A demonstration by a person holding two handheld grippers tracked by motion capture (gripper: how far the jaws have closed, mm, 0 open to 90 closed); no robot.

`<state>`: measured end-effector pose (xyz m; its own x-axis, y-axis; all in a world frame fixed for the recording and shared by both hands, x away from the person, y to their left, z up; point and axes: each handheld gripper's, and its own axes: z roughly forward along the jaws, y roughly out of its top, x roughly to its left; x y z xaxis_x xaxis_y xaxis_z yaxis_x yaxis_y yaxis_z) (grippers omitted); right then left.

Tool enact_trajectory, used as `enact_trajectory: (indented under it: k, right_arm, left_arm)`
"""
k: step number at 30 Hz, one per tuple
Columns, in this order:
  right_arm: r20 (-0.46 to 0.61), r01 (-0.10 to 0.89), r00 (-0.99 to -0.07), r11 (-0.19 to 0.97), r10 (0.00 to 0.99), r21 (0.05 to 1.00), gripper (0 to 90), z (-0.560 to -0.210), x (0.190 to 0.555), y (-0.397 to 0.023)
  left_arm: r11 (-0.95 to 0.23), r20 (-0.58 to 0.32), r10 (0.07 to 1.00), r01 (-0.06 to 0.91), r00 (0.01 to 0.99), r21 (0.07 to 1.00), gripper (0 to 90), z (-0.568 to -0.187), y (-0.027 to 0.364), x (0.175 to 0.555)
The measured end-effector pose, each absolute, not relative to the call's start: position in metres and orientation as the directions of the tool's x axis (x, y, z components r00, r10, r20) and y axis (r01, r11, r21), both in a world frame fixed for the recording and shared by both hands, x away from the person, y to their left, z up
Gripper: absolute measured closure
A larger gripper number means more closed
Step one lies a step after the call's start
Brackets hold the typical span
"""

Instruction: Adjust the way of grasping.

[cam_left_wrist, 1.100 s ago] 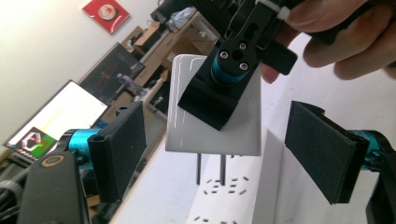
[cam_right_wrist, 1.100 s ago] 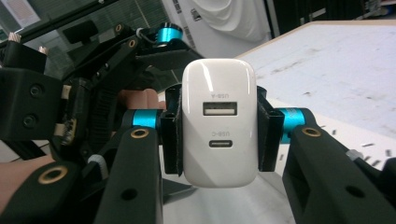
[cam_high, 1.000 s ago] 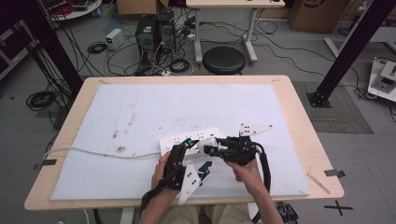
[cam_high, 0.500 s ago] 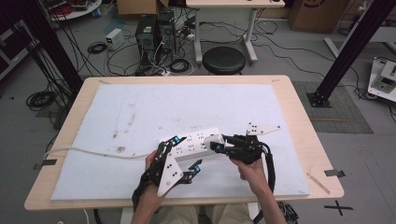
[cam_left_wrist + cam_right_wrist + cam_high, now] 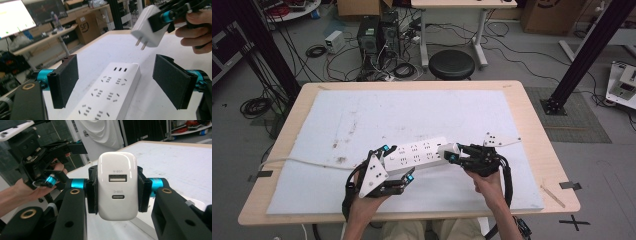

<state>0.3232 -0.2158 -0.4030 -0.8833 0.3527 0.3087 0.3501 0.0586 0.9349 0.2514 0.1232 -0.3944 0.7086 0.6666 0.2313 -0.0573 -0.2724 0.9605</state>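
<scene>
A white power strip lies on the white mat, its cable trailing off to the left. My left gripper is open, its jaws either side of the strip's left part; its pads stand wide of the strip without touching it. My right gripper is shut on a white USB charger, held by its sides with the ports facing the camera. The charger hovers tilted above the strip's far end, its two prongs pointing down towards the sockets. The left gripper shows beyond it.
The white mat covers most of the wooden table. A thin wooden stick lies near the right edge. Behind the table stand a black stool, a computer tower, floor cables and black frame posts.
My left gripper has shifted left along the strip and now straddles it. My right gripper with the charger has barely moved, edging slightly right at the strip's right end.
</scene>
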Motion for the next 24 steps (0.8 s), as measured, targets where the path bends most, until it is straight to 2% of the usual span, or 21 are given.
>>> enact_trajectory:
  k: [6, 10, 12, 14, 20, 24]
  right_arm:
    - [0.297, 0.348, -0.867, 0.058, 0.401, 0.936, 63.1, -0.406, 0.320, -0.225]
    - [0.294, 0.344, -0.864, 0.052, 0.409, 0.938, 63.1, -0.406, 0.320, -0.228]
    - [0.289, 0.337, -0.863, 0.047, 0.413, 0.940, 63.1, -0.406, 0.319, -0.229]
    - [0.289, 0.337, -0.863, 0.047, 0.413, 0.940, 63.1, -0.405, 0.319, -0.230]
    - [0.282, 0.329, -0.862, 0.042, 0.421, 0.943, 63.2, -0.405, 0.318, -0.233]
    - [0.283, 0.332, -0.867, 0.053, 0.410, 0.942, 63.1, -0.405, 0.318, -0.236]
  left_arm:
    - [-0.227, 0.146, 0.688, 0.020, 0.711, 0.974, 20.8, -0.399, 0.141, 0.259]
    - [-0.209, 0.100, 0.726, 0.080, 0.681, 0.975, 21.0, -0.403, 0.156, 0.264]
    - [-0.165, 0.037, 0.767, 0.142, 0.641, 0.976, 21.0, -0.404, 0.169, 0.266]
    - [-0.165, 0.037, 0.767, 0.142, 0.641, 0.976, 21.0, -0.404, 0.169, 0.266]
    - [-0.086, -0.068, 0.811, 0.234, 0.581, 0.968, 21.0, -0.405, 0.195, 0.270]
    - [-0.038, -0.110, 0.830, 0.252, 0.547, 0.967, 21.0, -0.407, 0.208, 0.268]
